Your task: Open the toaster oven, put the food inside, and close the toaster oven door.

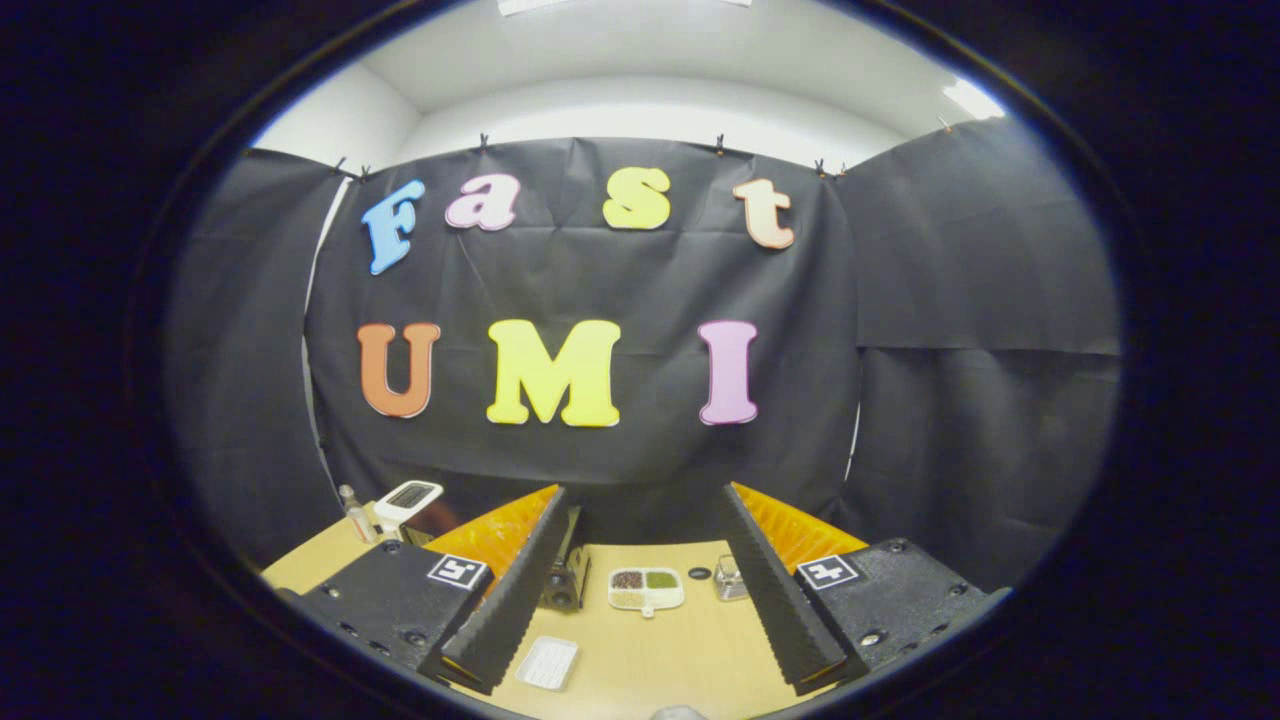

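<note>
From my seat I see the gripper held above the wooden table with its fingers spread wide apart, grasping nothing. Between them, toward the table's far edge, sits a small white divided dish with dark reddish, green and pale fillings in its compartments. Just beside it, mostly hidden by one finger, stands a dark boxy appliance; I cannot tell whether it is the toaster oven. A small clear container rests beside the dish. Near the table's front edge lies a white ribbed tray. At the far corner stand a white device and a small bottle.
</note>
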Available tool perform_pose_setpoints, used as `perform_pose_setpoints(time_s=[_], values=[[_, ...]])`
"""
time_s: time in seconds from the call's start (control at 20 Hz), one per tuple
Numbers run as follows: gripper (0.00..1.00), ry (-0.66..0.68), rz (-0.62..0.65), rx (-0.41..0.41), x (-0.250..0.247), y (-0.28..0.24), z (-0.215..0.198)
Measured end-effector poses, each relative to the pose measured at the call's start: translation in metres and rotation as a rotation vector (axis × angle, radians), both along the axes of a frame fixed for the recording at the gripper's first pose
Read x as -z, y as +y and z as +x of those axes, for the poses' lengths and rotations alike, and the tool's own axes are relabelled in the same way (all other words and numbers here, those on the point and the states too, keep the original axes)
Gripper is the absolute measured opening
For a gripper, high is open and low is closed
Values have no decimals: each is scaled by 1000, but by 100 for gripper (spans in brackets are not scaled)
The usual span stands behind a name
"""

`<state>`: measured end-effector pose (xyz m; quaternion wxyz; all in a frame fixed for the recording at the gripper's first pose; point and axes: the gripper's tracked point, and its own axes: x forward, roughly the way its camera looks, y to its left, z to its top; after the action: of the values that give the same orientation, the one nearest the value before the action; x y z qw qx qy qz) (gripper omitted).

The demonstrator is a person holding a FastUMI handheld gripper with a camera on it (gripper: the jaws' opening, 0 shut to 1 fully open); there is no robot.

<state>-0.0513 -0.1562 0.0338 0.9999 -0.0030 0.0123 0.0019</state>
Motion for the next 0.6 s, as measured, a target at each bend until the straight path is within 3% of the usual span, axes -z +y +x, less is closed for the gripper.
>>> perform_pose_setpoints(time_s=[0.15,0.6], values=[[98,-54,10,-19,-4,-20,-13],[98,35,68,-115,35,-26,-10]])
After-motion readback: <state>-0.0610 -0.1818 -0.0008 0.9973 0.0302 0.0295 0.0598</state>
